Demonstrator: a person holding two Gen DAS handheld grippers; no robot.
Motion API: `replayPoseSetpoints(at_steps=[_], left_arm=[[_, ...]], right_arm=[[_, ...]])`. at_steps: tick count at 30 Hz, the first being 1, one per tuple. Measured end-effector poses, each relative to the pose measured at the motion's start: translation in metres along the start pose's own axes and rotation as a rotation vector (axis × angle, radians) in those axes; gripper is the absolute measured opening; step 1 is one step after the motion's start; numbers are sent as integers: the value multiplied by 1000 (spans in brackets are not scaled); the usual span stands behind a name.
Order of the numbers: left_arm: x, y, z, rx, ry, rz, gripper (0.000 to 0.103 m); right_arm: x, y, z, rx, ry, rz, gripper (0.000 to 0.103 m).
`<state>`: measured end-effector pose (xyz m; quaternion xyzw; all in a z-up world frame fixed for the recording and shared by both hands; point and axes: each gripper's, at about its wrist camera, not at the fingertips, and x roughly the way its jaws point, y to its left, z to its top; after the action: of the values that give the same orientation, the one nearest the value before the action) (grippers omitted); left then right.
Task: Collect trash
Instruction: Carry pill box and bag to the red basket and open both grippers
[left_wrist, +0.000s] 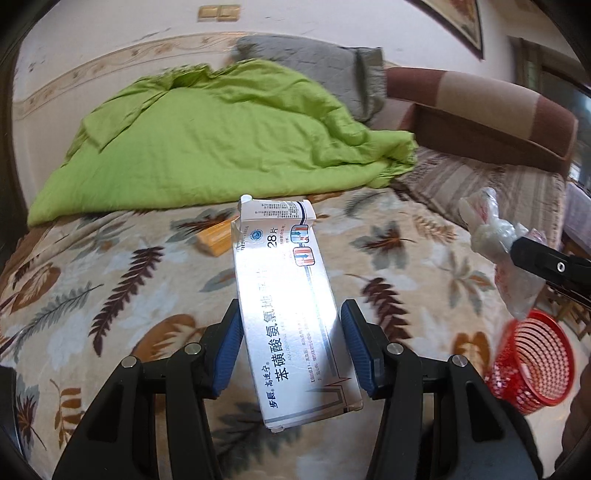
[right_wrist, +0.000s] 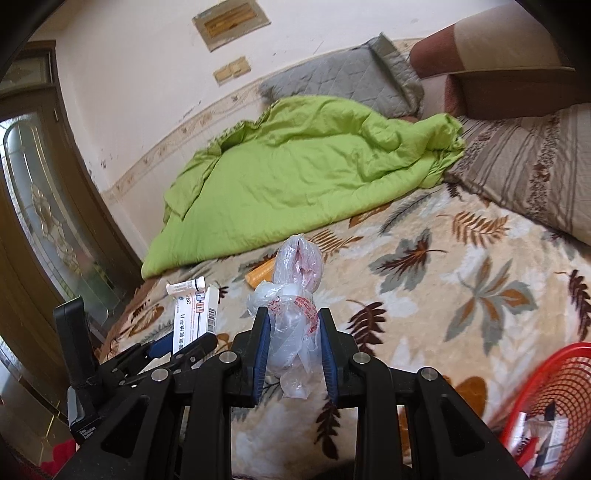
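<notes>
The left hand-held gripper (left_wrist: 291, 347) is closed on a white medicine box (left_wrist: 288, 306), which sticks out forward between its blue pads, torn flap at the far end. The right hand-held gripper (right_wrist: 293, 354) clamps a crumpled clear plastic bag (right_wrist: 295, 314) that rises above its fingertips. Both loads are lifted clear of the leaf-patterned bed (right_wrist: 461, 266).

The red basket (right_wrist: 557, 387) sits low and to the right of the right hand-held gripper, and some wrappers already lie inside it, so part of the collecting looks done. The two held pieces are not yet dropped in. One orange packet (left_wrist: 214, 238) lies on the bed ahead of both grippers, just before the green quilt (left_wrist: 221, 140); it appears to be the last loose piece in view.

Room to the right toward the basket looks open. The two grippers are close side by side, so the left one must cross behind or after the right. A wooden door (right_wrist: 44, 221) stands on the far left.
</notes>
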<state>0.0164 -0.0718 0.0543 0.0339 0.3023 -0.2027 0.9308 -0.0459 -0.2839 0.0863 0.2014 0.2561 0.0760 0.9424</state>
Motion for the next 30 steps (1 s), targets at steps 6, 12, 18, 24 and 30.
replayPoseSetpoints(at_steps=[6, 12, 18, 24, 30], left_arm=[[-18, -44, 7, 65, -15, -90, 52], [-21, -107, 17, 146, 7, -235, 52], [-6, -188, 15, 202, 114, -441, 52], [17, -264, -6, 273, 247, -583, 52], [33, -308, -23, 318, 345, -641, 56]], right_arm=[[-51, -43, -5, 74, -48, -60, 28], [-114, -109, -19, 182, -103, -208, 28], [-163, -172, -44, 299, -121, -344, 28], [-179, -213, -65, 393, -99, -394, 31], [-178, -229, -71, 420, -84, -453, 58]])
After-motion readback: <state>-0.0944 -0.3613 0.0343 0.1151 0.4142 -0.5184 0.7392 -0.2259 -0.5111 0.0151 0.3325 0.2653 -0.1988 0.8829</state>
